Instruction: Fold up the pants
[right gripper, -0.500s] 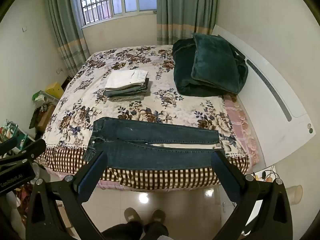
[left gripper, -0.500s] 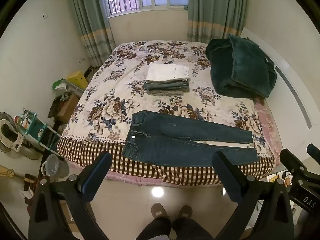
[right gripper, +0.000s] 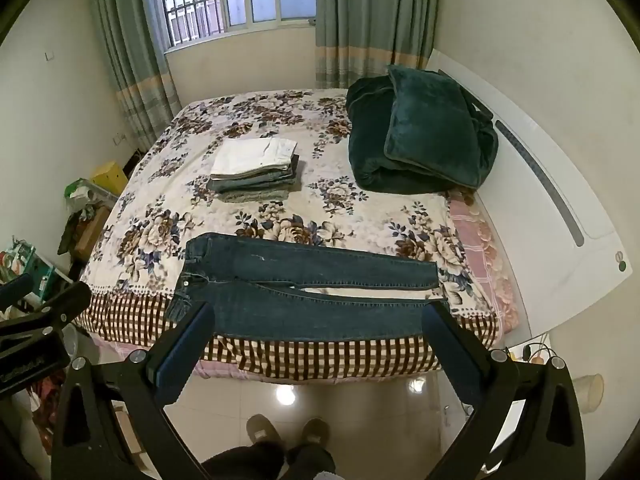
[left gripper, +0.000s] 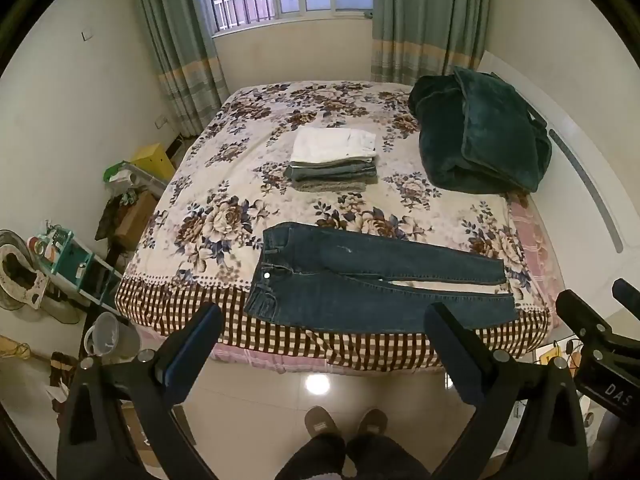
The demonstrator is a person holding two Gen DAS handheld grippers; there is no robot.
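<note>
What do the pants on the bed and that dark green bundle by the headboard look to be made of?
Pants: dark blue denim, matte, with visible seams, a metal waist button and a small pale scuff on the thigh. Green bundle: looks like plush, velvety fleece, judging by its soft sheen and thick rounded folds; the exact fibre can't be told.

Both wrist fisheyes look steeply down from standing height, well back, sharing the floral-quilted bed (left gripper: 248,184) centre frame.

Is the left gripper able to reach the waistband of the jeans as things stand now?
Probably yes. The left gripper is open and empty, held above the floor in front of the bed. The jeans lie flat at the near edge, waistband to the left, with nothing lying on it or between.
</note>
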